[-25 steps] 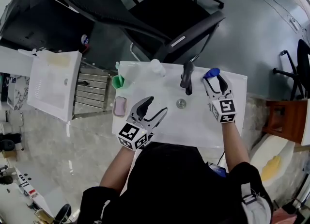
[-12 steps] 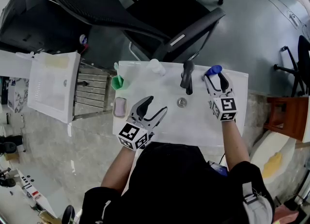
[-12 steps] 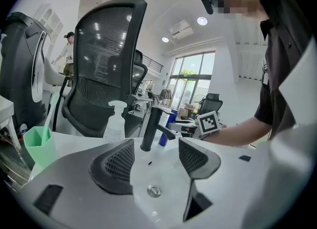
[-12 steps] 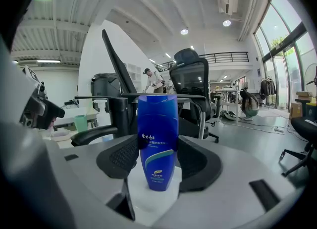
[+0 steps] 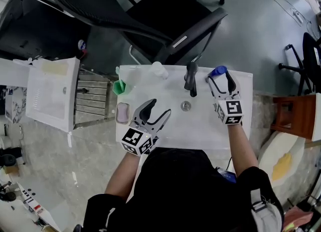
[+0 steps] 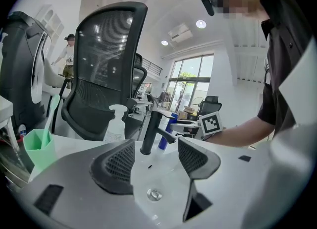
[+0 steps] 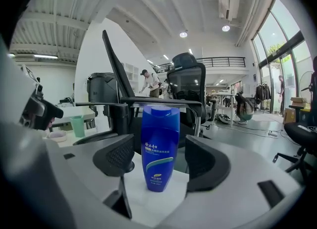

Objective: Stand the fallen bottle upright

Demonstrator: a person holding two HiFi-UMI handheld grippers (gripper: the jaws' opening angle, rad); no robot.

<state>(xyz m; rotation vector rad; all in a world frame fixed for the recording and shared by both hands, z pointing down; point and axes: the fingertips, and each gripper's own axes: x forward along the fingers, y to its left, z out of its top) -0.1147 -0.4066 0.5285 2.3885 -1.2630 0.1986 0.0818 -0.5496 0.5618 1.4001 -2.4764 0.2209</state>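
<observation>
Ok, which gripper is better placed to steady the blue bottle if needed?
Right. The right gripper has just opened its fingers, which flank the upright blue bottle without touching; the left gripper hovers over the basin.

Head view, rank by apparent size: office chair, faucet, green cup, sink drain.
1. Office chair, largest by far.
2-3. Faucet and green cup look about alike: the faucet is longer, the cup wider, so no ranking.
4. Drain, smallest.

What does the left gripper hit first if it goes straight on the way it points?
Most likely the black faucet, which stands dead ahead between the open jaws of the left gripper, beyond the drain. Depth is unclear, but nothing nearer shows in that line.
</observation>
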